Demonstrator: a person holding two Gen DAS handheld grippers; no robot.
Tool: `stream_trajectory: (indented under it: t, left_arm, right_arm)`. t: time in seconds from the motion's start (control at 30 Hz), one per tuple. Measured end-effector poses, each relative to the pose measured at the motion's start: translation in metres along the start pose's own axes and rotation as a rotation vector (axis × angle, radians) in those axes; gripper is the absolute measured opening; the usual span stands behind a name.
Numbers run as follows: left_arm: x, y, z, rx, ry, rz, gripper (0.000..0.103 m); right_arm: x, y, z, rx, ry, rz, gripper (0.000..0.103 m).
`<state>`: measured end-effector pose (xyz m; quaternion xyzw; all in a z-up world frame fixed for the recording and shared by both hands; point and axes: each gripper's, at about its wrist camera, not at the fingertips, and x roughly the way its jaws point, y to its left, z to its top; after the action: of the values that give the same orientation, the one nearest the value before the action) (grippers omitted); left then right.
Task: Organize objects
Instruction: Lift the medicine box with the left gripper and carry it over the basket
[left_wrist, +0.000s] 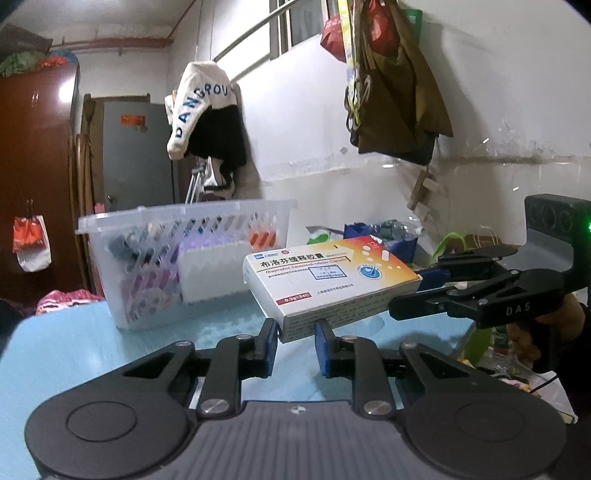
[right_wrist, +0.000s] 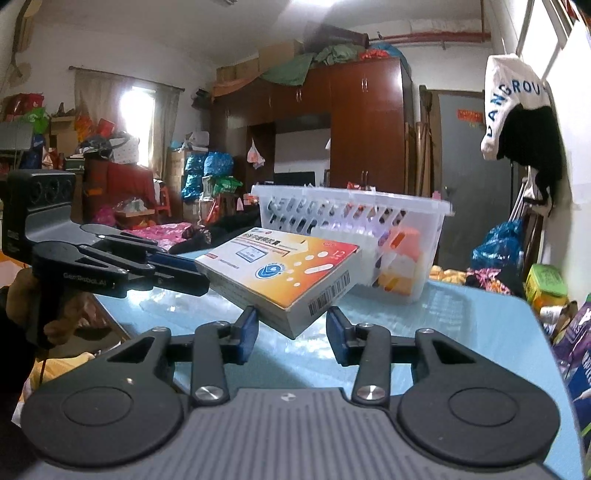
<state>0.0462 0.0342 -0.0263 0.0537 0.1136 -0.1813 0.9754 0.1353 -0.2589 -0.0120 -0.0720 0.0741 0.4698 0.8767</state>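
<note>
Medicine box (left_wrist: 328, 280) before basket (left_wrist: 184, 258)

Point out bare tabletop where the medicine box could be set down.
Free: the blue tabletop between the basket and the near edge, under the held medicine box. Crowded: the basket, full of packets.

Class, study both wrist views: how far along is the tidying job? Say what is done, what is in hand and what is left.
Done: the clear basket on the blue table already holds several packets. In hand: the medicine box is off the table, pinched at opposite ends by the left claw and the right claw. Left: the box is outside the basket, so it has yet to go in.
</note>
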Motion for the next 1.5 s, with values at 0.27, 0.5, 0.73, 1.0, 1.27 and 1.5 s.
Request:
stream_trajectory:
  t: [0.27,0.5,0.73,1.0,1.27,1.5]
  left_arm:
    - [-0.001,0.001,0.034,0.046,-0.033,0.049,0.026]
    - [0.008,0.011,0.082,0.097,-0.061,0.096,0.026]
    - [0.023,0.018,0.108,0.115,-0.066,0.127,0.026]
    - [0.035,0.026,0.11,0.103,-0.054,0.134,0.026]
    - [0.04,0.028,0.11,0.097,-0.052,0.138,0.026]
    - [0.041,0.029,0.111,0.099,-0.052,0.142,0.026]
  right_arm:
    - [0.007,-0.012,0.041,-0.03,-0.04,-0.006,0.044]
    - [0.026,-0.031,0.08,-0.054,-0.074,-0.028,0.043]
    - [0.042,-0.047,0.093,-0.033,-0.077,-0.038,0.043]
    - [0.042,-0.045,0.09,-0.019,-0.076,-0.047,0.043]
    - [0.043,-0.042,0.092,-0.03,-0.064,-0.058,0.043]
    - [0.044,-0.04,0.093,-0.036,-0.058,-0.066,0.043]
